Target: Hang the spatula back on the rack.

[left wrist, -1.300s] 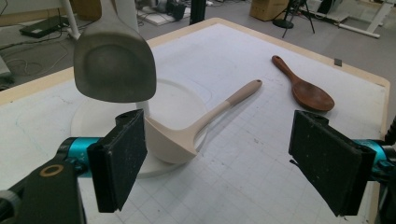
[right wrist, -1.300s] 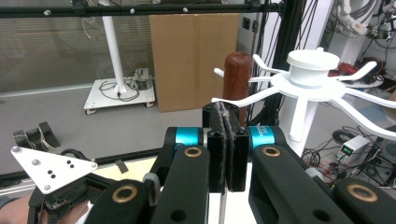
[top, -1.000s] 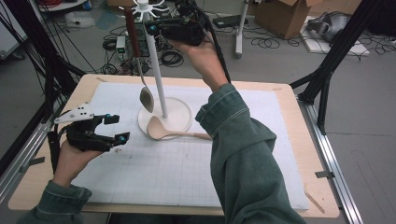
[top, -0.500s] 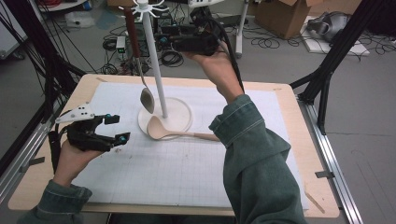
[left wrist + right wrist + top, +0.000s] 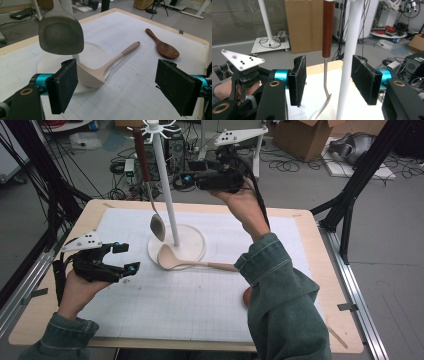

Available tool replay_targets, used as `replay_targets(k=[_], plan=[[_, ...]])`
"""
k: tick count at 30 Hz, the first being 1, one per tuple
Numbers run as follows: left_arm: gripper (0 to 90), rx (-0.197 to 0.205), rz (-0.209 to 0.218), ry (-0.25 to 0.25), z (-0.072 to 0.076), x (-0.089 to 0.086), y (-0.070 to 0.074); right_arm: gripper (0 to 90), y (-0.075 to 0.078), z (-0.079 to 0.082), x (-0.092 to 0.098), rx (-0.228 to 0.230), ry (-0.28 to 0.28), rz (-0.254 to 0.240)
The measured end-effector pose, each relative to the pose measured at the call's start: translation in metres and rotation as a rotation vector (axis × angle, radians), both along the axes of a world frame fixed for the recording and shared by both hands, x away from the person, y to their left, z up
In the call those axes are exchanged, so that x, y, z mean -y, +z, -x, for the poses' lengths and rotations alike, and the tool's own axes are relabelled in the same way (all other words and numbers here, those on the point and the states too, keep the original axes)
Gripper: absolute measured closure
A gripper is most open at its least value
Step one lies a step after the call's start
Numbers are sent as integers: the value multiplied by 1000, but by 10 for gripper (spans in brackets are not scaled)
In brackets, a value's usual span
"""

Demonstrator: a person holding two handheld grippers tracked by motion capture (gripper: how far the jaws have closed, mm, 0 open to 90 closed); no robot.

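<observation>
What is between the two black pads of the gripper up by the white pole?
In the right gripper view, the right gripper is open, its jaws having just opened. Between them hang the metal spatula and the white stand pole, both untouched.

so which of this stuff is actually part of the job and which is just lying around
In the job:
- metal spatula hanging on the white stand
- beige ladle and dark wooden spoon on the mat
- right claw, left claw, both open

Lying about:
- cardboard box
- cables on the floor
</observation>
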State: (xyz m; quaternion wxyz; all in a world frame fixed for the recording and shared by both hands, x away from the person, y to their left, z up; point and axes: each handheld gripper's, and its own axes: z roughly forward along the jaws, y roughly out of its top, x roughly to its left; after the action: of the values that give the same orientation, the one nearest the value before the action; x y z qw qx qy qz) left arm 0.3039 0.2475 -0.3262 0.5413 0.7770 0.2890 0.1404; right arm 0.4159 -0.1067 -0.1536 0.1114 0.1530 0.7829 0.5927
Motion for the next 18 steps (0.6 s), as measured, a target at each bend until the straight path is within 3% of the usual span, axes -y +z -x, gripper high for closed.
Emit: replay_targets(k=[11, 18], plan=[[188, 3, 1, -3, 0, 1, 0, 396, -7, 0, 12, -9, -23, 6], [188, 1, -2, -7, 0, 1, 0, 464, 3, -4, 8, 8, -29, -7]])
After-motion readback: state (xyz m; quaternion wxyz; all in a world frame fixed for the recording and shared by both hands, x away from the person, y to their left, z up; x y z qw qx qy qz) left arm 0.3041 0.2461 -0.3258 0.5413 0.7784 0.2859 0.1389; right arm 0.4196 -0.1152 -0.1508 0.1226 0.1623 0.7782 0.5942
